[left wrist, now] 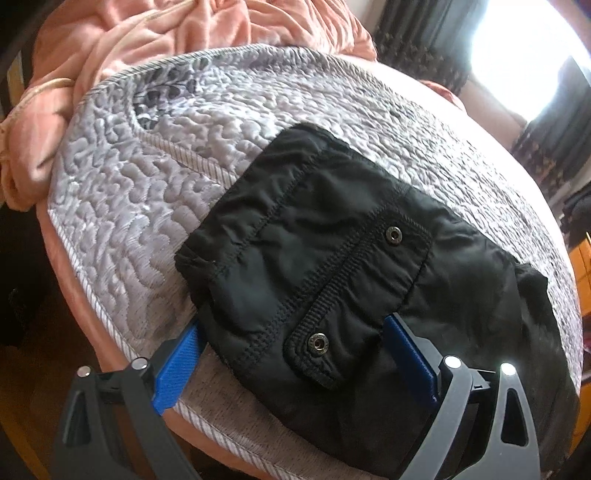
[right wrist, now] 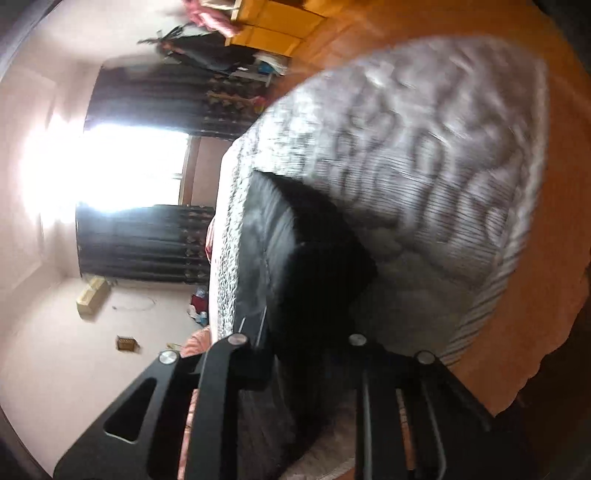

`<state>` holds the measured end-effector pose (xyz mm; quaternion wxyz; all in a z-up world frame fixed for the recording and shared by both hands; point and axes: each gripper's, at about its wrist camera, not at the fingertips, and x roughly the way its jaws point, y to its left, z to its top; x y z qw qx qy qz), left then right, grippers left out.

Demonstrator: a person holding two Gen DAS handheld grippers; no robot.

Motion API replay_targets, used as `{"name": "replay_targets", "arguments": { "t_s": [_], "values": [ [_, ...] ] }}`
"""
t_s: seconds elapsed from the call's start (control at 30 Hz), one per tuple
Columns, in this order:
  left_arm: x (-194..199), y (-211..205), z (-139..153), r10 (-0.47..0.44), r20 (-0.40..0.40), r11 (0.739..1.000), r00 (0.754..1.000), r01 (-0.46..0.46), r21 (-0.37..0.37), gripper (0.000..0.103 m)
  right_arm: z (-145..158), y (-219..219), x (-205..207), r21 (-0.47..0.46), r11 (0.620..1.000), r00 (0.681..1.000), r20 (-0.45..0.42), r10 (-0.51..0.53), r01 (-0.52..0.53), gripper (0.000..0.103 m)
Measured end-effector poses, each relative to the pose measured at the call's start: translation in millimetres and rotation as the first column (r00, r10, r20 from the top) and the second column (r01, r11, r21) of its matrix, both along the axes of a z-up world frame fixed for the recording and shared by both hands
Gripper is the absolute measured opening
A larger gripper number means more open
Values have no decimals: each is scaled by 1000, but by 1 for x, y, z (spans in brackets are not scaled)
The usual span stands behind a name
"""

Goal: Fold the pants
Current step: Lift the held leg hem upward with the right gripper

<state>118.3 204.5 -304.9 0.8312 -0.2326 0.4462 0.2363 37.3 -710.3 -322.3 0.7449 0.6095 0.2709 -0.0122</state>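
One pair of black pants (left wrist: 332, 266), folded down to a compact packet, on the grey quilted bed cover (left wrist: 122, 206) near the bed's front edge. Two metal snaps (left wrist: 392, 234) on a pocket flap facing up. Left tongs (left wrist: 291, 343) spread wide, one blue finger (left wrist: 177, 365) at the packet's left side and the other at its right, the near end of the packet lying between them; no grip visible, fingers apparently resting against or just under the cloth edge. Long axis of the packet running away from the left tongs, slanting toward the far right, so a lift at this near end would probably carry it over toward the far end.

Right wrist view heavily blurred: right tongs (right wrist: 295, 343) tipped on their side beside the bed, dark cloth filling the space ahead of them, fingertips hidden. Open or gripping: cannot tell. Left tongs judged the nearer and better placed for the next fold.

One pink blanket (left wrist: 110, 48) bunched at the far left corner of the bed. Dark curtains (left wrist: 417, 33) and one bright window beyond.
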Motion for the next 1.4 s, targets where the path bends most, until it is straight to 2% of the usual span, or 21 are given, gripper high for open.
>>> {"name": "replay_targets", "arguments": {
  "t_s": [0.13, 0.27, 0.4, 0.67, 0.87, 1.4],
  "values": [
    [-3, -13, 4, -5, 1, 996, 1000, 5, 84, 96, 44, 14, 7, -116, 993, 1000, 8, 27, -26, 18],
    [-12, -13, 12, 33, 42, 995, 999, -37, 97, 99, 92, 39, 12, -271, 961, 998, 3, 59, -56, 17],
    [-18, -13, 10, 73, 28, 991, 997, -76, 112, 99, 128, 67, 13, -418, 905, 997, -15, 81, -80, 17],
    [-24, -7, 9, 96, 40, 992, 995, -99, 76, 99, 177, 113, 20, -580, 808, 993, -13, 120, -105, 17],
    [-25, -5, 8, 97, 39, 993, 995, -99, 63, 99, 196, 135, 13, -660, 743, 990, -20, 137, -116, 17],
    [-28, -1, 9, 98, 60, 994, 993, -101, 50, 99, 221, 184, 17, -804, 580, 989, -60, 136, -129, 16]
  ]
}}
